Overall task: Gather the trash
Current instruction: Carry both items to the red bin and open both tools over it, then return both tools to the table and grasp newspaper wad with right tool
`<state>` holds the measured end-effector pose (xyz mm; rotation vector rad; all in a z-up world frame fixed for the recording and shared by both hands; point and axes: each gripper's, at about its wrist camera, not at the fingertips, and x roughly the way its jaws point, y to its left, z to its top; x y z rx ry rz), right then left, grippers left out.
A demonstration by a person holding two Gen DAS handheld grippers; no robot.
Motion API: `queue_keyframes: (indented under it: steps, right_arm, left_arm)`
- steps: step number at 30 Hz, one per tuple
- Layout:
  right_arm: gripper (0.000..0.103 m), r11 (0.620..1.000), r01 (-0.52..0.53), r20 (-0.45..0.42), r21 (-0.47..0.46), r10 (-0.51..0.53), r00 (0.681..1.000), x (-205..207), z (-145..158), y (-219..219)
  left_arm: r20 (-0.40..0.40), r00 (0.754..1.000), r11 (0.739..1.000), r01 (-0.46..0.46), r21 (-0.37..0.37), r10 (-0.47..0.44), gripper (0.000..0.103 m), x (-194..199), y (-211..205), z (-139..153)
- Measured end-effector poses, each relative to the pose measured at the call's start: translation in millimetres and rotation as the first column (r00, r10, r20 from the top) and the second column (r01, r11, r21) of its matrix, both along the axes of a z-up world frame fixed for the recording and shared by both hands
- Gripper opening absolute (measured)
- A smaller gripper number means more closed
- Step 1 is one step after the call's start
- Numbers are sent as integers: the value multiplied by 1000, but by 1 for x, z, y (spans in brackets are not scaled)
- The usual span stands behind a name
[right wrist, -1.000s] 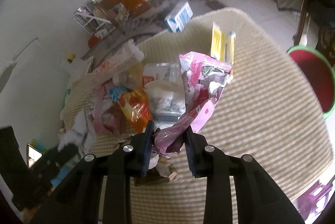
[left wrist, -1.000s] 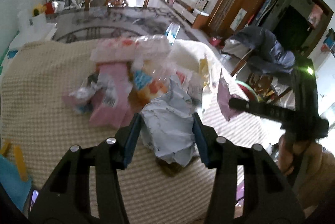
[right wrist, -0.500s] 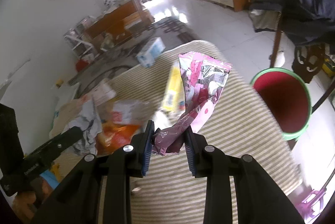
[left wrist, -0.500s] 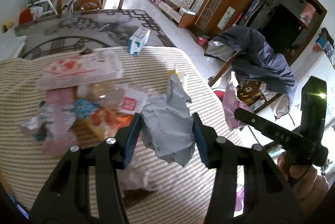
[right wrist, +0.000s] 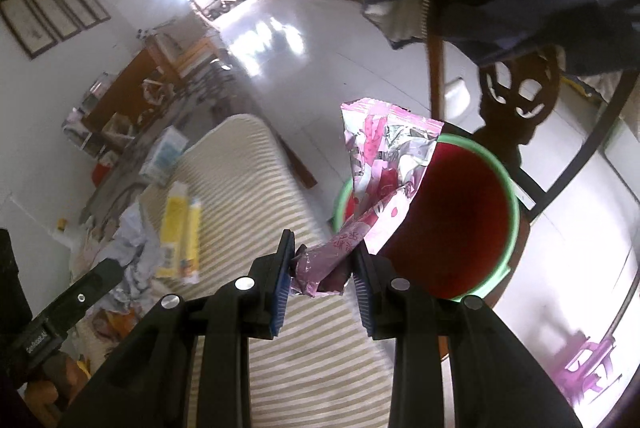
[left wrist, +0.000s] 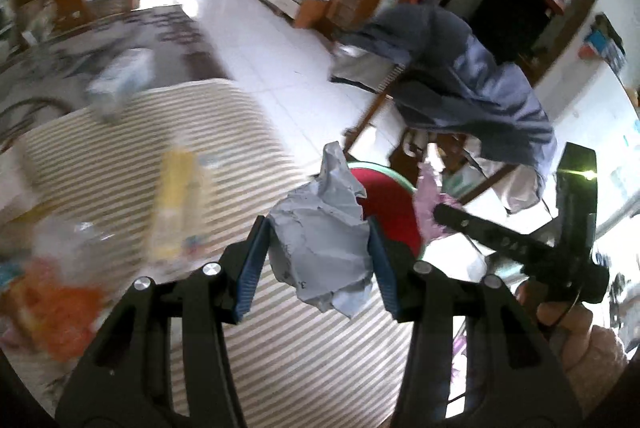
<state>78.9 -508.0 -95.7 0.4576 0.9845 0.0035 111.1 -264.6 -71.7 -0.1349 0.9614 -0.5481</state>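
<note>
The left hand-held gripper (left wrist: 318, 260) is clenched on a crumpled grey paper wad (left wrist: 324, 244), which is pinched between the two blue pads and stands up above the fingertips, clear of the striped cloth below. Just beyond the wad, a red bin with a green rim (left wrist: 394, 204) is seen past the edge of the surface (left wrist: 120, 148), partly covered by the wad. To the right in the left wrist view, the right hand-held gripper (left wrist: 438, 210) is seen from the side, carried by a hand (left wrist: 580, 340), with a pink wrapper at its tip.

The right hand-held gripper (right wrist: 322, 264) is clenched on that pink foil wrapper (right wrist: 384, 164); the twisted lower end is squeezed between the pads, and the opened top, silver inside, flares upward and overlaps the left part of the bin's mouth in the picture. The red bin (right wrist: 460, 220) is placed on the pale floor, just beside the end of the striped surface (right wrist: 248, 180), and its inside is seen as dark red.

Farther back on the surface a yellow packet (right wrist: 180, 228) is seen lying flat, with more loose wrappers (left wrist: 52, 300) blurred at the left. A blue-and-white carton (right wrist: 166, 152) is seen just past the surface's far edge. A dark blue garment (left wrist: 460, 76) is draped over a wooden chair (right wrist: 516, 100) behind the bin.
</note>
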Motion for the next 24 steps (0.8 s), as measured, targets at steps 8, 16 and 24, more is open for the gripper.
queue_keyframes:
  steps: [8,16,24]
  right_arm:
    - [32,999,21,-39,35,-19,999,3,-15,-53]
    - [70,999,36,-24,29,-35,999,3,-17,-73]
    - [74,998,31,-20,50,-30,999,9,-15,-63]
  left_arm:
    - [-56,994,995,96,-26,-97,52,27,-98,-19]
    - [-24,997,998,68,6,-68,87,24,-119,-17]
    - [22,999,997,-41,66,39,87,4,-80,-4]
